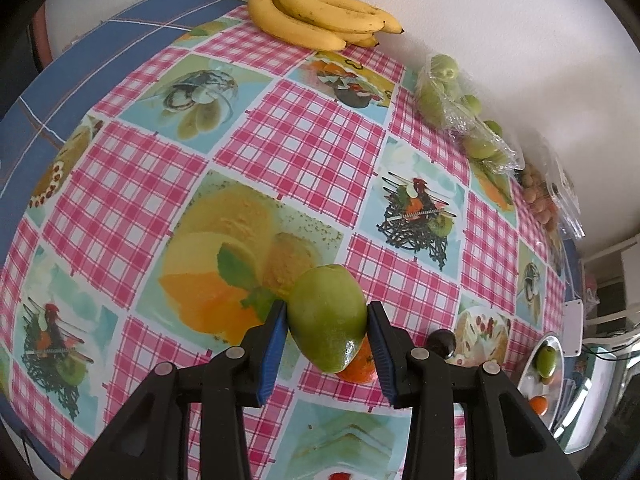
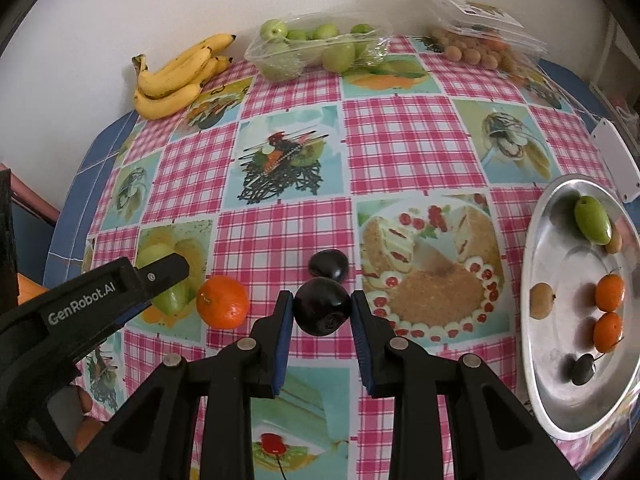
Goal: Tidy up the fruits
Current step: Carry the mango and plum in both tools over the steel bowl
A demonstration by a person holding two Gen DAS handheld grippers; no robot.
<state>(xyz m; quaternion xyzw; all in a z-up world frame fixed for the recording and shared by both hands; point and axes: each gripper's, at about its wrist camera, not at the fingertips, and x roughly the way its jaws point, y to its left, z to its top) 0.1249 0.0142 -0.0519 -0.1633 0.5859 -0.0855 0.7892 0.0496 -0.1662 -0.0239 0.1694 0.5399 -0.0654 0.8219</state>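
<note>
Checked in pink and printed with dessert pictures, the tablecloth [image 2: 400, 140] covers a table against a white wall, where fruit sorting looks roughly half done. At the right edge the metal tray [image 2: 540, 240] already holds a green fruit, two small oranges, two tan fruits and a dark plum. Along the wall the bananas [image 2: 176, 76], an open plastic tray of green fruit [image 2: 316, 50] and a clear pack of small brown fruit [image 2: 476, 50] wait unsorted, judging by where they lie. The left gripper [image 1: 327, 322] clamps a green mango [image 1: 326, 316] between its blue pads, clear of the cloth. The right gripper [image 2: 322, 310] pinches a dark plum [image 2: 322, 306], a second plum [image 2: 328, 264] lying just beyond it. One loose orange [image 2: 223, 301] sits between the two grippers, near the mango; both held fruits probably go to the tray next.
</note>
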